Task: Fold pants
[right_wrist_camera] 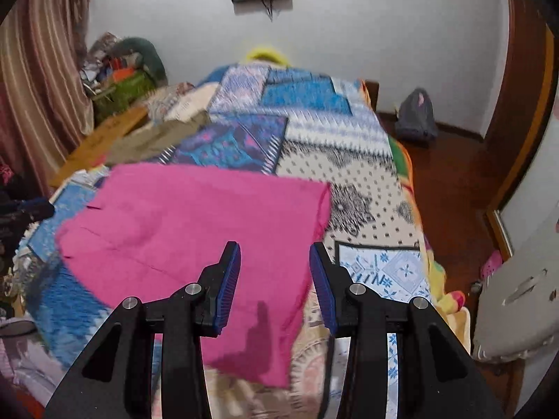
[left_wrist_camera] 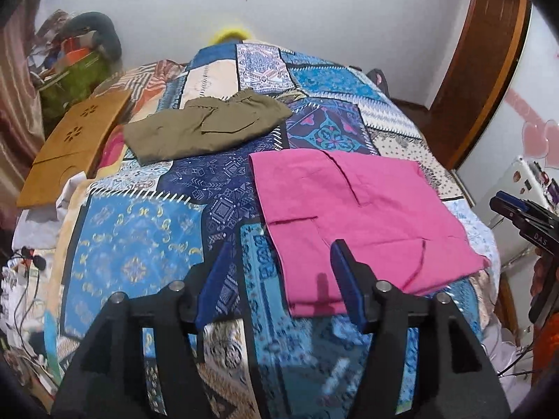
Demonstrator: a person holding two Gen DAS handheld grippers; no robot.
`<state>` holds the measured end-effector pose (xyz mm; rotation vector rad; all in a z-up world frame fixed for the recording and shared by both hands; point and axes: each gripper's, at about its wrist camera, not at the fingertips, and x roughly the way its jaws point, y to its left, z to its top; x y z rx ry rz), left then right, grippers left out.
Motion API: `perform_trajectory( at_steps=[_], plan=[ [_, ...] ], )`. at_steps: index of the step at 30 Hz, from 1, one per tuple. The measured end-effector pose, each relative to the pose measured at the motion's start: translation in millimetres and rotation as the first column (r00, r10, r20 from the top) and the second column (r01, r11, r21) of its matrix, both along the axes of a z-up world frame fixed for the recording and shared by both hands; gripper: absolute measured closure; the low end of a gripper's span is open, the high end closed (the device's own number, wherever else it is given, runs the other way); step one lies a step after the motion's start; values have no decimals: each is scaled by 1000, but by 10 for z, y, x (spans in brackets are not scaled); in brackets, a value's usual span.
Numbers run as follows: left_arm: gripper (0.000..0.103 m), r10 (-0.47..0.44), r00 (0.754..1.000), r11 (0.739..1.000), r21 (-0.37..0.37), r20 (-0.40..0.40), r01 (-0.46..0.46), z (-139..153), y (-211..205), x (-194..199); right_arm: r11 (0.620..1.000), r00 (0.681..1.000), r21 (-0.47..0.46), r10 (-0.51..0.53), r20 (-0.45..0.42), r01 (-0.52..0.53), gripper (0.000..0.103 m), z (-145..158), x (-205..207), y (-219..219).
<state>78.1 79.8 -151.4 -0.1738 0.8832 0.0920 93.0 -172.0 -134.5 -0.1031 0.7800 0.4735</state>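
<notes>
Pink pants lie folded flat on the patchwork bedspread, near its front right. They also show in the right wrist view. My left gripper is open and empty, held above the pants' near left edge. My right gripper is open and empty, held above the pants' near right corner. The right gripper also shows at the right edge of the left wrist view. Olive pants lie folded farther back on the bed.
A wooden lap tray lies at the bed's left edge. A pile of bags and clutter sits in the back left corner. A grey backpack is on the wooden floor to the right. A white appliance stands at the near right.
</notes>
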Motion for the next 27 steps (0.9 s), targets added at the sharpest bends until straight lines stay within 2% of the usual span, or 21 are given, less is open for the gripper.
perform_trajectory(
  at_steps=[3, 5, 9, 13, 15, 16, 20, 22, 27],
  plan=[
    [32, -13, 1000, 999, -29, -5, 13, -27, -90, -104, 1000, 999, 2, 18, 46, -18, 57, 56, -153, 142],
    [21, -23, 1000, 998, -51, -16, 22, -78, -159, -152, 999, 998, 6, 33, 58, -33, 57, 58, -211, 232],
    [20, -57, 996, 995, -88, -62, 52, -260, -312, -144, 998, 997, 8, 57, 57, -58, 57, -30, -218, 441],
    [20, -89, 988, 981, -180, -125, 65, -488, -398, -94, 997, 997, 15, 73, 40, -73, 57, -141, -189, 581],
    [17, -85, 989, 980, -191, -124, 60, -535, -419, -92, 997, 996, 14, 80, 29, -80, 57, -184, -198, 624],
    [12, -88, 989, 976, -207, -116, 62, -542, -422, -94, 996, 996, 10, 85, 22, -86, 57, -224, -185, 650],
    [2, -79, 991, 951, -306, -107, 42, -598, -377, -46, 994, 993, -15, 110, -37, -110, 57, -417, -150, 718],
    [2, -80, 992, 946, -321, -98, 45, -605, -373, -5, 992, 990, -32, 122, -65, -124, 57, -514, -166, 748],
    [2, -78, 992, 941, -335, -94, 42, -591, -380, 138, 991, 989, -21, 131, -66, -132, 57, -546, -188, 733]
  ],
)
